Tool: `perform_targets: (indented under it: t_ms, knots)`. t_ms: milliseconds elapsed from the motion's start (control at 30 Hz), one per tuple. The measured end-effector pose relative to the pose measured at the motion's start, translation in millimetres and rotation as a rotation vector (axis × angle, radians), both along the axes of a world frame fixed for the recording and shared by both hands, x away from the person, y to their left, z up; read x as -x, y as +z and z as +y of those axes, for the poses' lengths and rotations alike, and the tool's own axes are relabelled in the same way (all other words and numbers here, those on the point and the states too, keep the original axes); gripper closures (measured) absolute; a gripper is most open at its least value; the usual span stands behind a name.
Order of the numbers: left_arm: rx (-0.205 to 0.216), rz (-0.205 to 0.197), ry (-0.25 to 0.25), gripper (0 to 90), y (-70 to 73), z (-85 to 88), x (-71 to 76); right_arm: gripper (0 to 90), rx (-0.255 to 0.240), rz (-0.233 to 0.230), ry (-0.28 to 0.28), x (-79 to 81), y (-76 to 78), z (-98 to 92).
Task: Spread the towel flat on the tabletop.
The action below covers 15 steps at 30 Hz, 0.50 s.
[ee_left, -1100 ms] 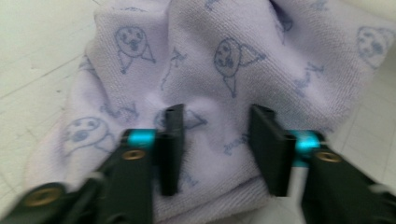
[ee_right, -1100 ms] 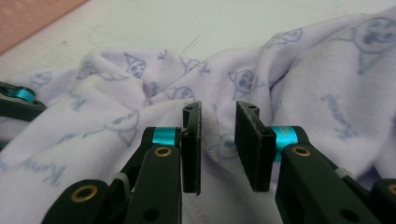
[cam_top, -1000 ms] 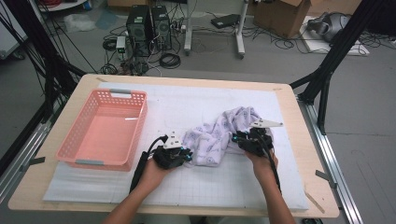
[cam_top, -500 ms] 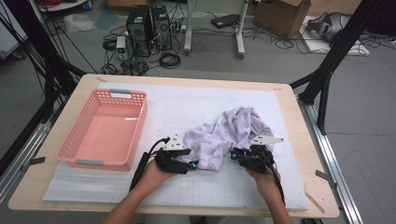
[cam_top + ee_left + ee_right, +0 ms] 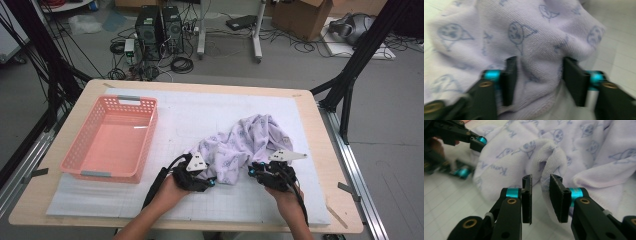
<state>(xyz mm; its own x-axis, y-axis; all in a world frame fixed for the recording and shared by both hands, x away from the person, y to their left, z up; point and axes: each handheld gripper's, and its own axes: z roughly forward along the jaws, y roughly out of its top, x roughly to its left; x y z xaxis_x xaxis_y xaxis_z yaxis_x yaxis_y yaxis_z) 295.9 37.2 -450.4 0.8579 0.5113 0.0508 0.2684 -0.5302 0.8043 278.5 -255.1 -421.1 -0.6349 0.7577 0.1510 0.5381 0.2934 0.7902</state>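
We see the lilac printed towel (image 5: 240,147) bunched in the lower middle of the high view, on the white mat (image 5: 200,112) to the right of the empty pink basket (image 5: 112,140). A second ago it lay a little higher and more spread; now its near edge has been drawn down toward the bottom of the frame and the heap looks tighter.

The left gripper (image 5: 209,181) sits at the towel's lower left edge. Its jaws have just been opening and then closing again, and in the left gripper view a thick fold of cloth (image 5: 537,72) stands between them, though the pads do not yet seem to press it. We judge it is re-taking its hold.

The right gripper (image 5: 253,172) is at the lower right edge, narrowly parted, and in the right gripper view a fold hangs in the gap (image 5: 546,186); whether it is pinched we cannot tell.

With both near edges gathered, we expect folding or lifting next.
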Motion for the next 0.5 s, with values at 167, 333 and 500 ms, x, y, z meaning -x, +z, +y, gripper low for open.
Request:
perform_targets:
  t_ms: [167,333,500]
  knots:
    - [0.034,0.007,-0.009,75.7,4.8,7.6,-1.7,80.0,0.011,0.001,0.053,7.8,0.3,9.7]
    - [0.214,0.053,-0.011,76.4,23.6,25.4,-6.5,86.5,0.035,0.015,0.092,7.3,-2.3,19.5]
    - [0.343,0.080,0.011,76.5,34.4,41.0,-10.8,86.0,-0.019,-0.017,0.120,11.6,5.9,22.0]
